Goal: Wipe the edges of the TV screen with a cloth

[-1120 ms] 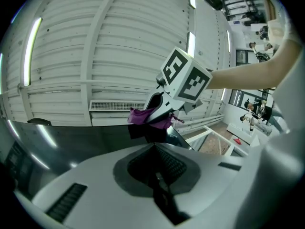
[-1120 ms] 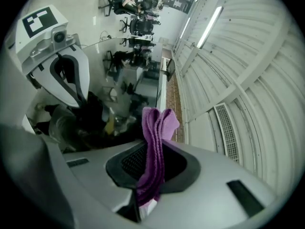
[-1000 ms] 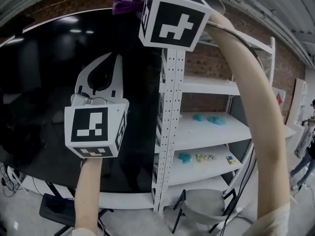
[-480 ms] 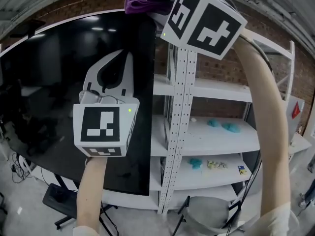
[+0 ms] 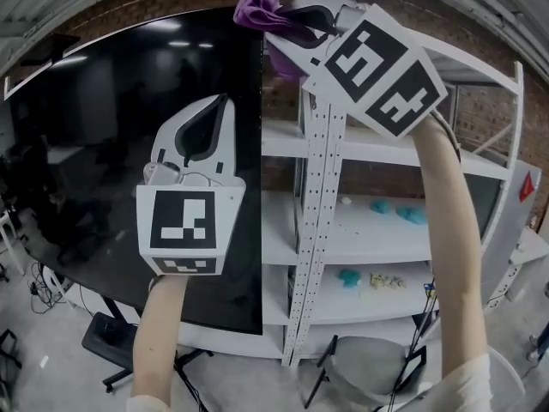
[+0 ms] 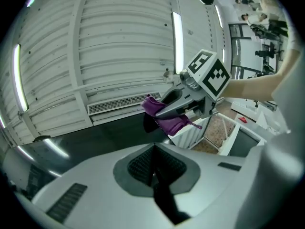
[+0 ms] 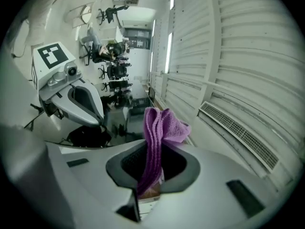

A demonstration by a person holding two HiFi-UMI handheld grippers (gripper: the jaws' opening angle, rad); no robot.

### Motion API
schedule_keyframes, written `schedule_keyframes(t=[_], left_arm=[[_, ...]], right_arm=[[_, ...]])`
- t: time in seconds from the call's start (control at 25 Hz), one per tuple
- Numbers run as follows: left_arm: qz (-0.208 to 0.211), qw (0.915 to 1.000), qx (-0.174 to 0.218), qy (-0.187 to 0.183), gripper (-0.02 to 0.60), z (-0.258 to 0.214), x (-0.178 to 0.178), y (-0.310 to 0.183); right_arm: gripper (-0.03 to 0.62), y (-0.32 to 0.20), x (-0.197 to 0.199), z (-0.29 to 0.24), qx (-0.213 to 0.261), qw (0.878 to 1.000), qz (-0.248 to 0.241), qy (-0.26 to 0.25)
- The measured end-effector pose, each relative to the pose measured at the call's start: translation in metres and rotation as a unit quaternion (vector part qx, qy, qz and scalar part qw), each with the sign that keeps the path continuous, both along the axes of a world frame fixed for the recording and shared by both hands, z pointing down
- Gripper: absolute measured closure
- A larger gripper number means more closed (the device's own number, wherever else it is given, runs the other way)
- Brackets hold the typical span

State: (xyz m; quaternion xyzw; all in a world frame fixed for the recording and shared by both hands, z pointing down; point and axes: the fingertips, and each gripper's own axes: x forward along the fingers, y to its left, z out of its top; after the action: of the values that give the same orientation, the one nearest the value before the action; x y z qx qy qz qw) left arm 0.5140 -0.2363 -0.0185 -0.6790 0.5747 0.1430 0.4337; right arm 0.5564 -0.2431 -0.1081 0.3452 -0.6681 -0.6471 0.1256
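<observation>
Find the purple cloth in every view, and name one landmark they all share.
Head view: purple cloth at top centre, by the TV's upper right corner.
Left gripper view: just right of centre.
Right gripper view: centre, upright between the jaws.
Shared landmark: the right gripper, clamped on it in all three.

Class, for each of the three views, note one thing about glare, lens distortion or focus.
Head view: ceiling lights reflect as pale streaks on the TV screen, and its top edge bows from the wide lens. Left gripper view: black vignette at the corners, and a strip light is blown out. Right gripper view: the purple cloth is sharp, and the wall panels curve.
</observation>
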Motion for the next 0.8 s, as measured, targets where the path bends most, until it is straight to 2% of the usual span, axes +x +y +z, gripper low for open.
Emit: schedule_keyframes(t=[0.08,0.2,0.28,0.44,0.6,0.8], left_arm=[[-0.009,0.9999,-0.005,0.008,0.566,-0.053,-0.001,-0.026],[-0.030,0.9988,-0.017,0.034,0.566,-0.199,-0.005,-0.094],[-0.039,0.9981,-0.023,0.041,0.566,-0.252,-0.007,-0.120],[-0.031,0.9979,-0.028,0.049,0.566,-0.252,-0.010,-0.124],[-0.020,0.9972,-0.038,0.062,0.566,-0.229,-0.010,-0.119],[-0.005,0.9949,-0.060,0.081,0.566,-0.208,-0.001,-0.127]], right_arm=[[0.533,-0.026,-0.003,-0.052,-0.010,0.999,-0.032,-0.007],[0.533,-0.094,-0.009,-0.193,-0.031,0.995,-0.092,-0.001],[0.533,-0.119,-0.011,-0.240,-0.042,0.991,-0.124,-0.004],[0.533,-0.125,-0.010,-0.222,-0.059,0.987,-0.151,-0.021],[0.533,-0.120,-0.007,-0.179,-0.057,0.989,-0.138,-0.001],[0.533,-0.119,-0.001,-0.144,-0.074,0.987,-0.143,-0.021]])
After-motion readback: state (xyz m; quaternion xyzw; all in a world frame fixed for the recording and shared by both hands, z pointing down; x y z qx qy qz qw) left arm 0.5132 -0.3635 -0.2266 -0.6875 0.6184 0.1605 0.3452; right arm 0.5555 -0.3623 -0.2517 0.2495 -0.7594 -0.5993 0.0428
